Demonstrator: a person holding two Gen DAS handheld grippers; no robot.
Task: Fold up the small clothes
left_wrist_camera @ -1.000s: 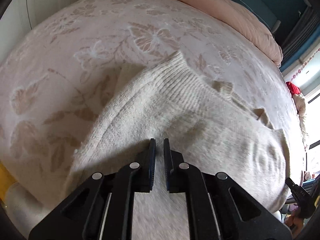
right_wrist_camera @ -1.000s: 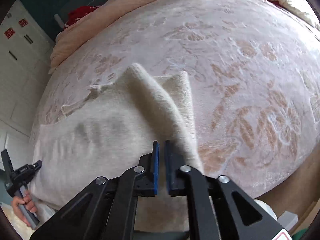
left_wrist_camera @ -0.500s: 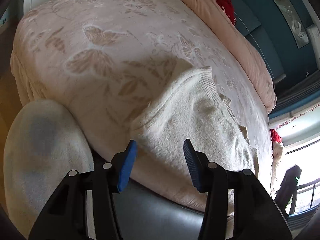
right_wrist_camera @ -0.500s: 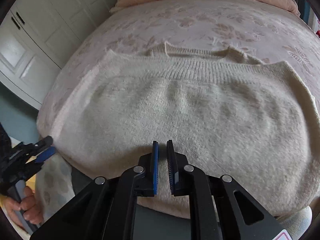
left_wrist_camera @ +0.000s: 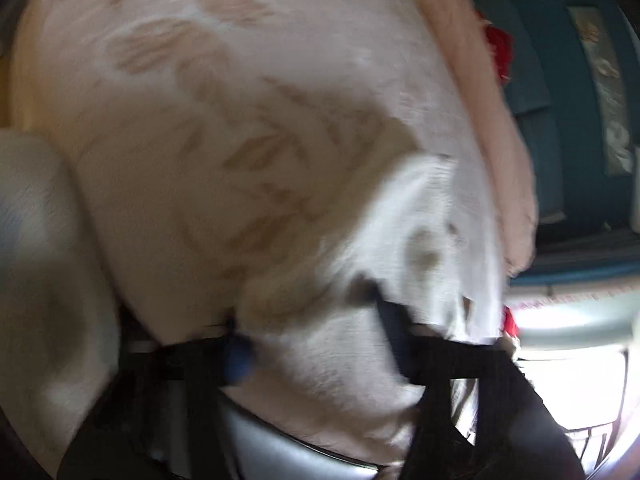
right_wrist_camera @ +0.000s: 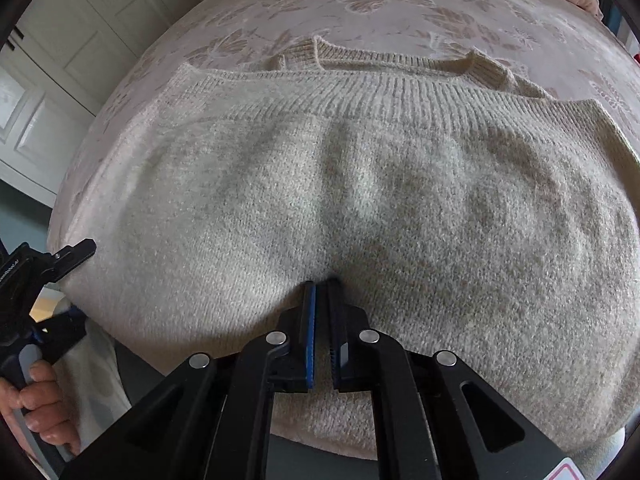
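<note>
A cream knit sweater [right_wrist_camera: 380, 184] lies folded on the bed, ribbed hem at the far side. My right gripper [right_wrist_camera: 321, 284] is shut on the sweater's near edge at the middle. In the blurred left wrist view the same sweater [left_wrist_camera: 404, 248] lies between the spread fingers of my left gripper [left_wrist_camera: 308, 316], which is open around its near left corner. The left gripper also shows in the right wrist view [right_wrist_camera: 60, 276], open at the sweater's left edge, held by a hand.
The bed has a pink floral cover [right_wrist_camera: 400, 4] and a peach duvet [left_wrist_camera: 492, 112] at the far side. White cupboard doors [right_wrist_camera: 60, 60] stand left of the bed. A pale cushion [left_wrist_camera: 36, 264] lies beside the bed's near edge.
The left gripper opened half a second ago and has now moved in around the sweater's left corner. The right gripper has stayed shut and come closer to the sweater's near edge.
</note>
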